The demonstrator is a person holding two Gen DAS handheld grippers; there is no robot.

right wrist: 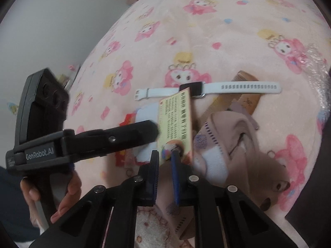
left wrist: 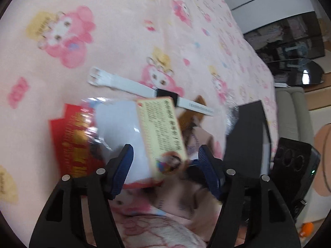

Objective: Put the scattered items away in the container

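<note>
Pinching the yellow card (right wrist: 175, 124) by its bottom edge above the bed (right wrist: 227, 41), the right tongs (right wrist: 165, 157) are clamped on it; left tongs (left wrist: 165, 157) gape apart. Thin, light, stiff, probably slippery: its edge seems best.

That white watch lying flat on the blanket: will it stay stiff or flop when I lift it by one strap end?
Probably floppy: the watch has thin straps that look like soft rubber. Its dark case sits mid-strap, so that heavier middle would likely sag and swing. The blanket is plush, so pushing it may drag rather than slide.
</note>
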